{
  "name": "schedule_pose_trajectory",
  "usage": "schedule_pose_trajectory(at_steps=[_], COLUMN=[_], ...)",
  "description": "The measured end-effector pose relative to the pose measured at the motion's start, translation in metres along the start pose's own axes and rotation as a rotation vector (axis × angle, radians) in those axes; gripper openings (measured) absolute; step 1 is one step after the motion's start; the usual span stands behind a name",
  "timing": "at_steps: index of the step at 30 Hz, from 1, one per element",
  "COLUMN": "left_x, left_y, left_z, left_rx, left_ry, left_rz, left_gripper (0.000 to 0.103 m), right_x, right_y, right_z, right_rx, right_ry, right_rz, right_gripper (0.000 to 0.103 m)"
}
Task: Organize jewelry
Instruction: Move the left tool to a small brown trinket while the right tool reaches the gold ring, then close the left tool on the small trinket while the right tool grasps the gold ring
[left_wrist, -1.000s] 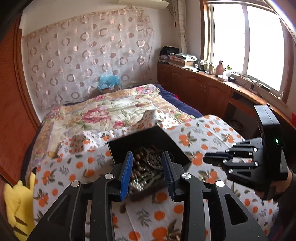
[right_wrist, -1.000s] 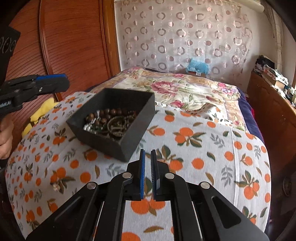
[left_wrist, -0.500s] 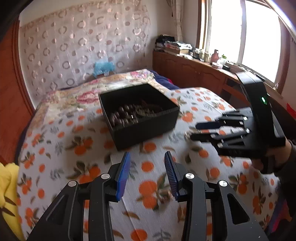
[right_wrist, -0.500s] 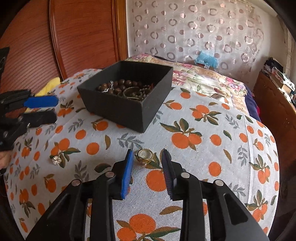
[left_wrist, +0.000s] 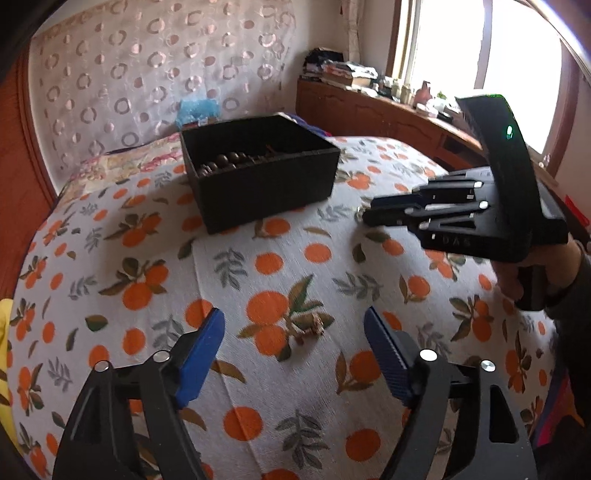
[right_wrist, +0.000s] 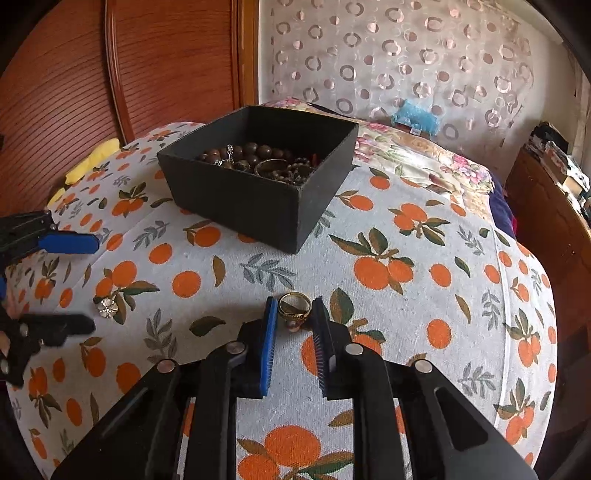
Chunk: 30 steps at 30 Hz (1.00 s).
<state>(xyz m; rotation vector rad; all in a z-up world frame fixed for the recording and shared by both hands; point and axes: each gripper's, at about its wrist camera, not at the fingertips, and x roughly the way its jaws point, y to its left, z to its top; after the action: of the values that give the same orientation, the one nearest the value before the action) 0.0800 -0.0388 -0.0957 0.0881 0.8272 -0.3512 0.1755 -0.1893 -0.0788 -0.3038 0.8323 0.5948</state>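
You've dropped both grippers closer since a second ago: right gripper (right_wrist: 293, 317) spread around the gold ring (right_wrist: 293, 304), left gripper (left_wrist: 293, 332) spread before the small flower charm (left_wrist: 312, 328), both still outside the black box (right_wrist: 236, 201).

This is a bedroom in a home, with a flowery bed (right_wrist: 417, 155), a spotted curtain (right_wrist: 406, 59), a bright window (left_wrist: 517, 70) and wooden cupboards (left_wrist: 369, 114).
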Motion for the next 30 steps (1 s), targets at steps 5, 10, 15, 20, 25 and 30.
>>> schedule_pose_trajectory(at_steps=[5,10,15,20,25,30], left_x=[0.008,0.009,0.007,0.001,-0.006,-0.016], left_y=[-0.003,0.000,-0.001,-0.005,-0.002,0.007], left_z=[0.000,-0.001,-0.001,-0.004,0.000,0.007], left_rx=[0.002,-0.003,0.005,0.020,0.007,-0.020], left_ry=[0.029,0.036,0.024,0.003,-0.022,-0.061], left_rz=[0.033,0.028,0.003,-0.020,-0.022,-0.015], left_gripper=[0.076,0.075,0.026,0.007,0.005,0.005], right_x=[-0.004,-0.007,-0.010,-0.014,-0.021,-0.030], right_y=[0.000,0.003,0.005,0.008,0.012,0.018], right_z=[-0.005,-0.008,-0.012,-0.011,-0.006,0.002], right_rx=[0.008,-0.010,-0.018,-0.018,-0.019,-0.026], right_ry=[-0.001,-0.001,-0.005,-0.014,-0.037,-0.060], right_rz=[-0.003,-0.017,-0.008,-0.002,0.005,0.012], right_gripper=[0.021,0.021,0.021,0.021,0.021,0.021])
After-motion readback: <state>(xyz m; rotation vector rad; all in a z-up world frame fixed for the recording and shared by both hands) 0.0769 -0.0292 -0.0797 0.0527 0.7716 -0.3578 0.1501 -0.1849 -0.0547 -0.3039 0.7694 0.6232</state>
